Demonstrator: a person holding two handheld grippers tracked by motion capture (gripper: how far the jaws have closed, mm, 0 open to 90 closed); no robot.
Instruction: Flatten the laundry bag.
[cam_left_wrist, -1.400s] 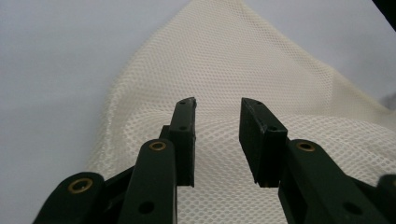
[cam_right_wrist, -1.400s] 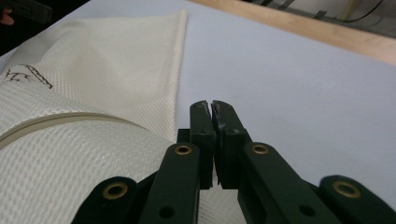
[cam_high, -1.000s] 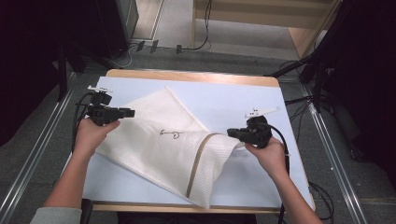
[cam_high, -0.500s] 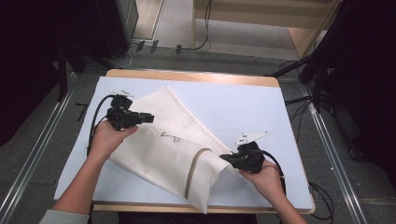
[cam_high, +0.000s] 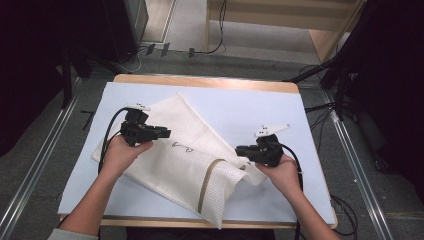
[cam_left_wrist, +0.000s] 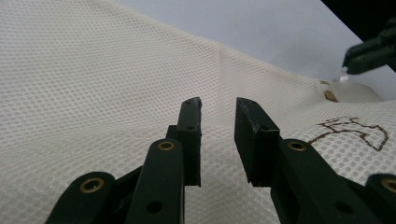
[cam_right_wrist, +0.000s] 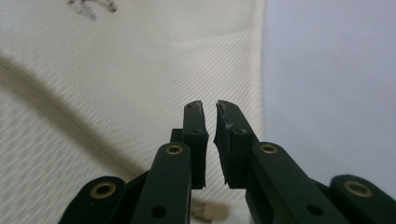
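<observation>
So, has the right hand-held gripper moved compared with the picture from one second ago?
Yes. In the high view the right hand-held gripper has come nearer to the table's front edge and slightly leftward, now over the folded mesh cloth.

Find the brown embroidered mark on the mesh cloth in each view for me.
High view: embroidered mark mid-cloth, between both grippers.
Left gripper view: at right edge, beyond the jaws.
Right gripper view: top left, blurred.
Shared landmark: the cream mesh cloth itself.

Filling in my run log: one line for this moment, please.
left gripper: open, over mesh bag | right gripper: nearly closed, empty, at bag's edge | table
</observation>
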